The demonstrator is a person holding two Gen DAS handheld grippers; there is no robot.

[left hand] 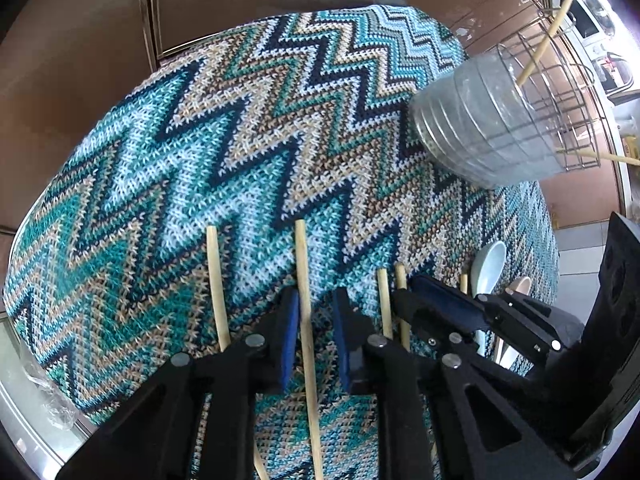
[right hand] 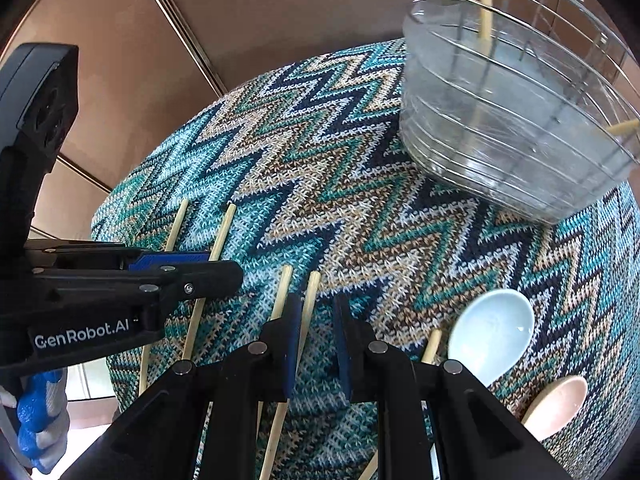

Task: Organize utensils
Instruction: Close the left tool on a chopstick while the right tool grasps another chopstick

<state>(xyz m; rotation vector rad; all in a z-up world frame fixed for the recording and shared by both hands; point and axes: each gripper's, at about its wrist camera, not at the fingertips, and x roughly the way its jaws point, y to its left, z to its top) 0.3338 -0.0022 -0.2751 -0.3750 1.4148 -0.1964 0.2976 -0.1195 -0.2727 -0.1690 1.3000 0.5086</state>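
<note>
Several wooden chopsticks lie on the zigzag knitted cloth. My left gripper is open, its jaws straddling one chopstick just above the cloth. My right gripper is open, with a chopstick between its jaws near the left finger. A pale blue spoon and a pink spoon lie to its right. A clear ribbed holder with a wire basket stands at the back right, with chopsticks in it.
The cloth covers a round table with brown floor beyond. The left gripper shows at the left of the right wrist view; the right gripper shows beside the left one. A metal chair frame stands behind the table.
</note>
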